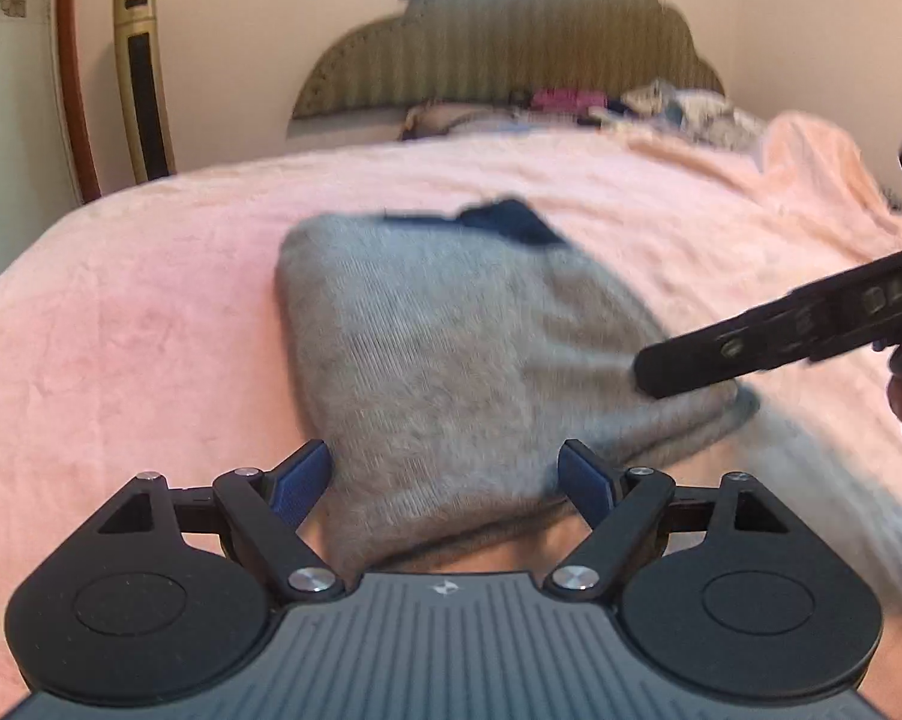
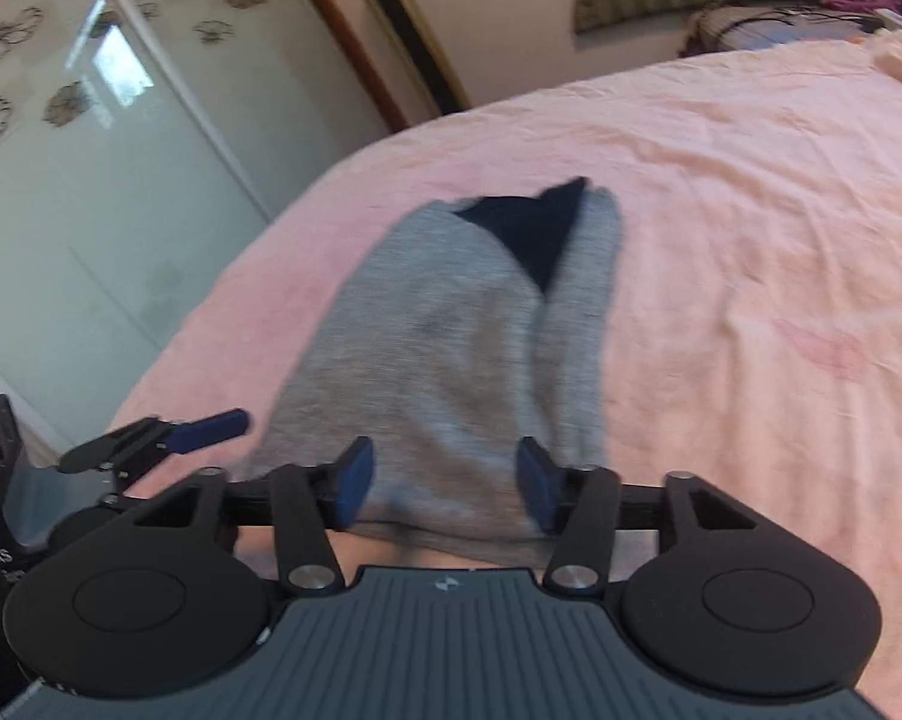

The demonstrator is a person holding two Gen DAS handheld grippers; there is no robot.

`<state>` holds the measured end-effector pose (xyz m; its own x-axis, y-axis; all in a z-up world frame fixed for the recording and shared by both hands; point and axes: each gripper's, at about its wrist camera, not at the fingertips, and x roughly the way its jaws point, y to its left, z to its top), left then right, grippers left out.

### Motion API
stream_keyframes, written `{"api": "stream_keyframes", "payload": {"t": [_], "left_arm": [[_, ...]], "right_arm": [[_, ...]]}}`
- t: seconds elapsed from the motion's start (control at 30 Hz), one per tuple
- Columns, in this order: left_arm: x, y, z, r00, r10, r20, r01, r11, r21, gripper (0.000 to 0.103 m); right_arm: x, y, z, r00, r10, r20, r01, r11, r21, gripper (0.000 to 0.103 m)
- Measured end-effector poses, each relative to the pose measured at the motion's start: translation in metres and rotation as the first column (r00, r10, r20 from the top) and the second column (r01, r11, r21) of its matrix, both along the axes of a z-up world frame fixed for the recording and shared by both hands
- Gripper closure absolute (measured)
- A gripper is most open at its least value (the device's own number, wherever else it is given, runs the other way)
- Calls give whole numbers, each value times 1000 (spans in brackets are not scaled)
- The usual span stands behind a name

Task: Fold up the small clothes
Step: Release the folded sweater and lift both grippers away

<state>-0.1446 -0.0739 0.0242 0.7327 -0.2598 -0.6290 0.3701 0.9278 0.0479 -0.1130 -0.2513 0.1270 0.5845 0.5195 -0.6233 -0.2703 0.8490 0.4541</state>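
Nearest the left wrist camera, the left claw (image 1: 444, 480) stands spread, its blue pads either side of the near edge of the grey garment (image 1: 451, 360) but not pressing it. Toward 3 o'clock in that view the right claw's black finger reaches in over the cloth's near right corner. From its own camera the right claw (image 2: 444, 483) is likewise spread, the grey hem lying between its pads with gaps showing on both sides, so neither claw seems to pinch anything. That garment lies on the pink blanket (image 1: 150, 312) of the bed, already doubled into a longish bundle, with a dark navy patch (image 2: 529, 228) showing at its far end near 12 o'clock. By my reading a first fold or two is made; a final fold to shorten it, and some squaring up, appear left. More clothes (image 1: 571, 99) lie heaped by the headboard (image 1: 511, 42).
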Motion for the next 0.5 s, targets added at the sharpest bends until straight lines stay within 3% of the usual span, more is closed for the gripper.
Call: {"api": "stream_keyframes", "payload": {"t": [0.03,0.07,0.1,0.2,0.27,0.3,0.33,0.4,0.47,0.5], "left_arm": [[2,-1,-8,1000,10,-14,-10,1000,18,19],[0,5,-9,1000,23,-12,-23,1000,-17,18],[-3,10,-7,999,39,-28,-39,999,-32,18],[-25,27,4,995,101,-5,-101,992,-82,19],[-36,33,4,993,114,-27,-117,983,-145,19],[-40,32,2,992,123,-40,-128,980,-150,19],[-41,29,-2,989,139,-47,-144,980,-137,19],[-42,23,-11,985,160,-57,-165,981,-105,17],[-42,16,-15,987,154,-34,-156,985,-73,11],[-41,14,-15,989,143,-38,-145,988,-61,6]], "right_arm": [[5,7,-9,1000,-6,-30,4,998,-55,30],[9,12,-21,999,-8,-49,1,992,-128,30],[4,15,-22,1000,16,9,-15,984,-176,36],[-9,12,-11,1000,-3,-5,2,981,-194,35],[-24,10,0,998,-40,46,49,978,-202,22],[-31,10,2,995,-66,77,81,975,-206,7],[-37,12,2,991,-85,104,106,970,-217,0],[-44,20,-10,985,-120,125,150,950,-272,0],[-47,29,-29,983,-178,46,183,917,-355,0],[-49,36,-36,979,-188,78,204,895,-396,0]]}}
